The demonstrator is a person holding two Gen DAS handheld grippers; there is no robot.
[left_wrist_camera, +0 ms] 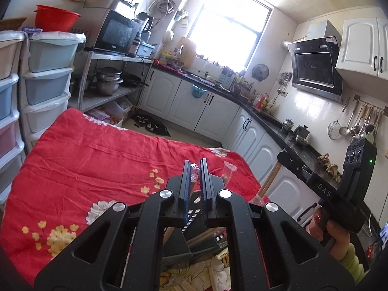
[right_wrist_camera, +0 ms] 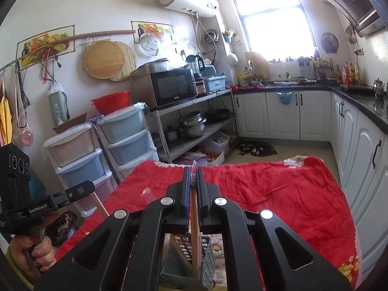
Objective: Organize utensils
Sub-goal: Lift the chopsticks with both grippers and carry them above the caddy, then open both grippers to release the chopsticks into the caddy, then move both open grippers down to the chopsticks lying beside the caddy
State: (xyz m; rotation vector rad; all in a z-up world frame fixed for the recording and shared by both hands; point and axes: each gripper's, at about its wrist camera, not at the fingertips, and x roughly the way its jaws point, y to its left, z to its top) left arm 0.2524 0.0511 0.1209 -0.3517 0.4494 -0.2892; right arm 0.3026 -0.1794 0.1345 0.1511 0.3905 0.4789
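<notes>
Both hand-held grippers are clamped on utensils. Left hand-held gripper [left_wrist_camera: 194, 169] has its jaws nearly together on a thin item in crinkled clear wrapping [left_wrist_camera: 194, 173]; what the item is I cannot tell. Right hand-held gripper [right_wrist_camera: 193, 172] pinches wrapped wooden chopsticks [right_wrist_camera: 194, 220], whose lower ends run down toward the slotted utensil basket [right_wrist_camera: 206, 257] standing on the desk under a red floral cloth [right_wrist_camera: 278, 194]. More sticks already lean inside that basket, so part of the sorting looks done. Still to do, by my reading: release both held pieces into the basket. A clear empty wrapper [left_wrist_camera: 228, 172] lies on the cloth nearby.
</notes>
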